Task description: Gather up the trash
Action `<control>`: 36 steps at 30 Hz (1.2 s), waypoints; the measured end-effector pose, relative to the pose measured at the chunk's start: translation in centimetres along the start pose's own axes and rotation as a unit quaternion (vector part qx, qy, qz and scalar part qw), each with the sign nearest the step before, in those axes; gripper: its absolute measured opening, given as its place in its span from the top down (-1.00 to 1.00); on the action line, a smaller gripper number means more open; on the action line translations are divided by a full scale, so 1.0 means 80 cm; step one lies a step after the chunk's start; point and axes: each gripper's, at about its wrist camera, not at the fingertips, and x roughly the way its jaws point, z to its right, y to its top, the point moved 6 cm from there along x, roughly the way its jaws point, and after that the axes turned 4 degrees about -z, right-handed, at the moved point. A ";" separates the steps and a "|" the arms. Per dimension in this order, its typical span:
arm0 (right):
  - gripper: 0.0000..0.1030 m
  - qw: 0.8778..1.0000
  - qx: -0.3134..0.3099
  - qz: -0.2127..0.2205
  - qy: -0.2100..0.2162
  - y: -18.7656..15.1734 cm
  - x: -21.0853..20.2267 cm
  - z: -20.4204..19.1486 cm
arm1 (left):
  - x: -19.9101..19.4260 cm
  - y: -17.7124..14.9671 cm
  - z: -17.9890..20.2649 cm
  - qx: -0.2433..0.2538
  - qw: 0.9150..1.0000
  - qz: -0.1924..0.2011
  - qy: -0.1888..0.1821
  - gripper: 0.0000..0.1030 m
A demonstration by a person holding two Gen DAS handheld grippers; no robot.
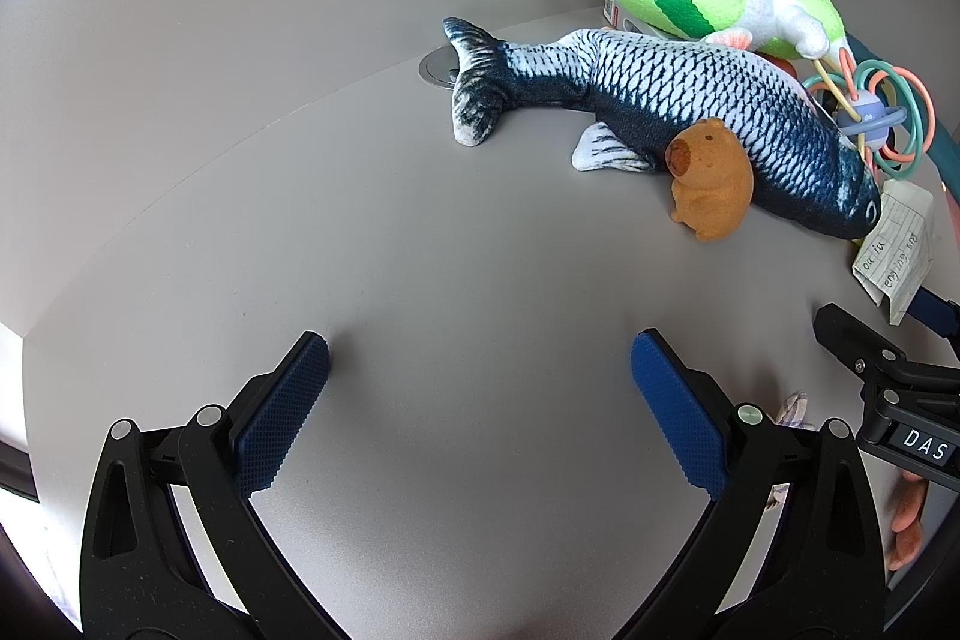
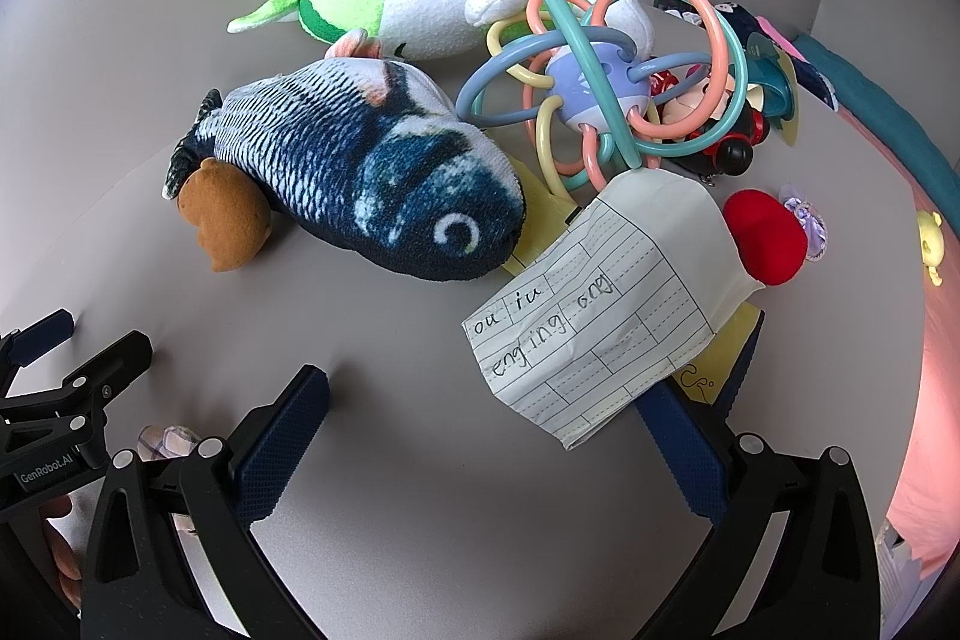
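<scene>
With my right gripper spread wide and its right pad under the folded paper at centre right, I'd ease in and clamp only the sheet's near edge, clear of the fish; the left gripper gapes, empty.

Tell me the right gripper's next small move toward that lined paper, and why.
Probably ease the right gripper forward and a little to its right, so the open jaws straddle the lined paper, then close. The paper's lower corner already overlaps the right finger, and it lies loose beside the plush fish, the only obvious trash among the toys.
</scene>
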 end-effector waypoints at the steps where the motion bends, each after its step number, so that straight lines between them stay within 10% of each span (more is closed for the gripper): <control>1: -0.97 1.000 0.000 0.000 0.000 0.000 0.000 0.000 | 0.000 0.000 0.000 0.000 1.000 0.000 0.000 -0.89; 20: -0.97 1.000 -0.014 0.004 0.017 -0.003 -0.006 0.008 | -0.005 -0.001 -0.003 -0.001 1.000 0.002 -0.006 -0.88; 29: -0.96 0.995 -0.040 0.046 0.075 -0.021 -0.074 0.050 | -0.080 -0.007 0.041 0.056 0.996 0.049 -0.052 -0.88; 36: -0.35 0.993 -0.052 0.057 0.089 -0.012 -0.085 0.080 | -0.056 -0.024 0.108 0.150 0.988 0.035 -0.023 -0.85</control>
